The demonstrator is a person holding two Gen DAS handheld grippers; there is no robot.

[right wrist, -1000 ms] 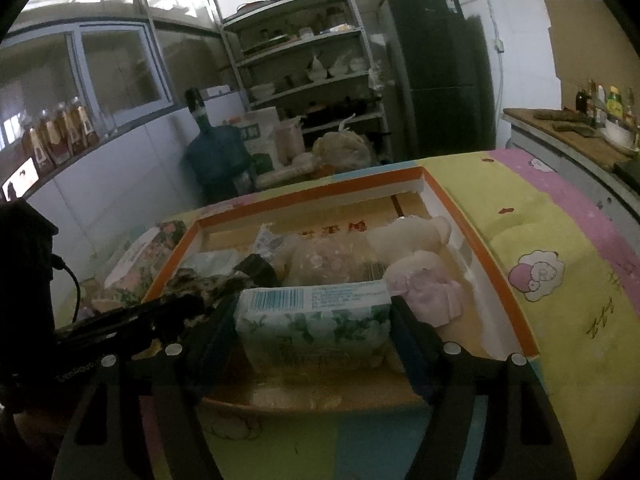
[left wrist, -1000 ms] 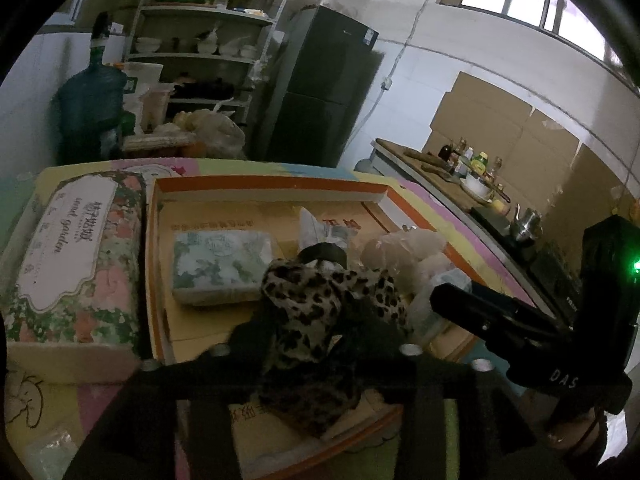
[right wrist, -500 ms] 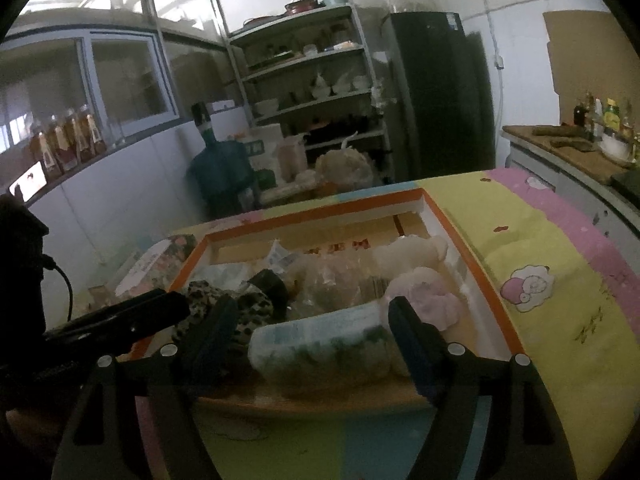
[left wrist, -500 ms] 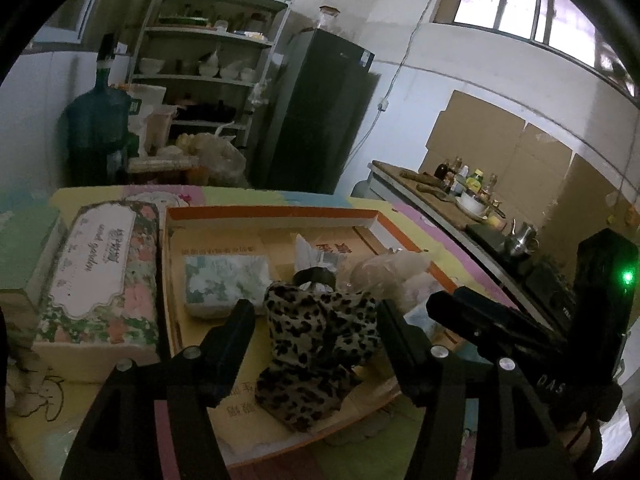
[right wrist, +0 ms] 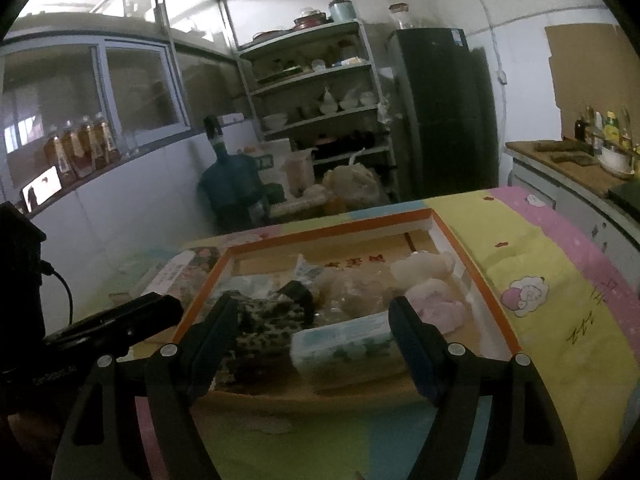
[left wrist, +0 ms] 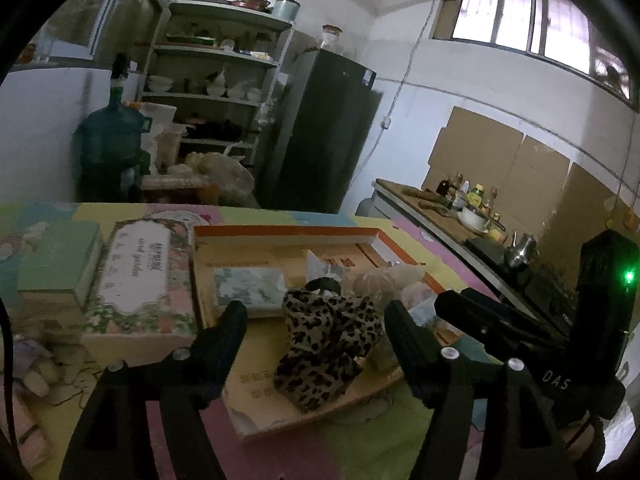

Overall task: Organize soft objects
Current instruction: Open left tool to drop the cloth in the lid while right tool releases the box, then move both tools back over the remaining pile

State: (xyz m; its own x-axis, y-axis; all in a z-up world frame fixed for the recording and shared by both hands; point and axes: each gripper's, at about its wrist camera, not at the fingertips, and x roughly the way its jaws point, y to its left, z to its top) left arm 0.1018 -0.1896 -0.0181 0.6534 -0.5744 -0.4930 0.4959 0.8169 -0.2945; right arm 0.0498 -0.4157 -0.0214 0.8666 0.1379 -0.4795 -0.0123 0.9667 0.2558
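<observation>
Jaws of the left gripper (left wrist: 314, 334) are opening around nothing above the limp leopard-print cloth (left wrist: 326, 346) lying in the orange-rimmed cardboard tray (left wrist: 288, 231), best pinched at a bunched fold, while the right gripper (right wrist: 310, 330) is hanging wide, empty.

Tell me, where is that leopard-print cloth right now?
The leopard-print cloth lies inside the orange-rimmed tray, near its front edge. In the left wrist view it sits beyond the left gripper, whose jaws are opening, with a tissue pack behind it to the left.

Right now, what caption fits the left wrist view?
Left claw, opening, above a leopard-print cloth lying in the orange-rimmed tray beside a tissue pack.
</observation>
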